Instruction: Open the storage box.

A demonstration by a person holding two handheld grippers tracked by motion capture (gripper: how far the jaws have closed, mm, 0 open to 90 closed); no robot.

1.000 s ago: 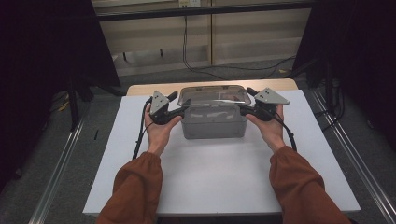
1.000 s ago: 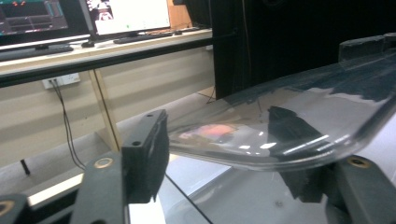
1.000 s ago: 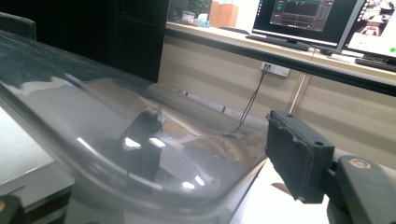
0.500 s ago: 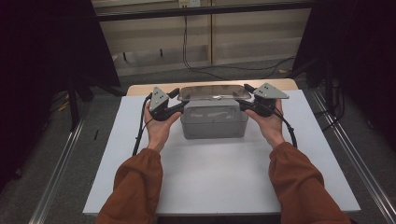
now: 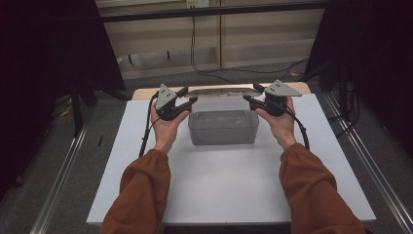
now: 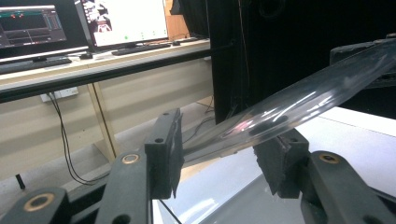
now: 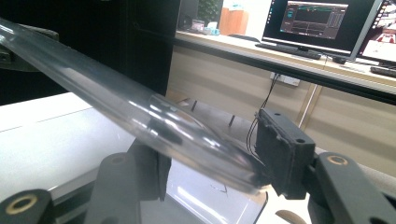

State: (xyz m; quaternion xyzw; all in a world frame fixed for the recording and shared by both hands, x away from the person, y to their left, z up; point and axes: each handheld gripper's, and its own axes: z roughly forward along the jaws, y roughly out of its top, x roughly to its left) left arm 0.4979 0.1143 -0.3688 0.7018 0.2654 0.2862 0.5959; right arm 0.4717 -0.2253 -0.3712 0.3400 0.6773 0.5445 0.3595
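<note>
High view: my left tongs (image 5: 191, 101) and right tongs (image 5: 247, 99) each clamp one end of the clear lid (image 5: 223, 91), held level above the open grey bin (image 5: 223, 127) near the table's (image 5: 219, 190) far edge.

Overall light: we see a dim room in the high view, where the white rectangular tabletop (image 5: 229, 185) is the brightest surface.
Surroundings: we lose both upper corners and the side edges to near black.
Shadows: we find only soft, faint ones beside the clear grey plastic box (image 5: 223, 127).
Glare: we notice pale streaks running along the transparent curved plastic lid (image 6: 299, 105) in the left gripper view, and similar streaks on it in the right gripper view (image 7: 140, 109).
Bright spots: we see lit computer monitors (image 6: 123, 21) washed out to white.
Focus: we find the black near jaws soft, and the lid edge smeared.
Grain: we see mild noise in dark areas.
</note>
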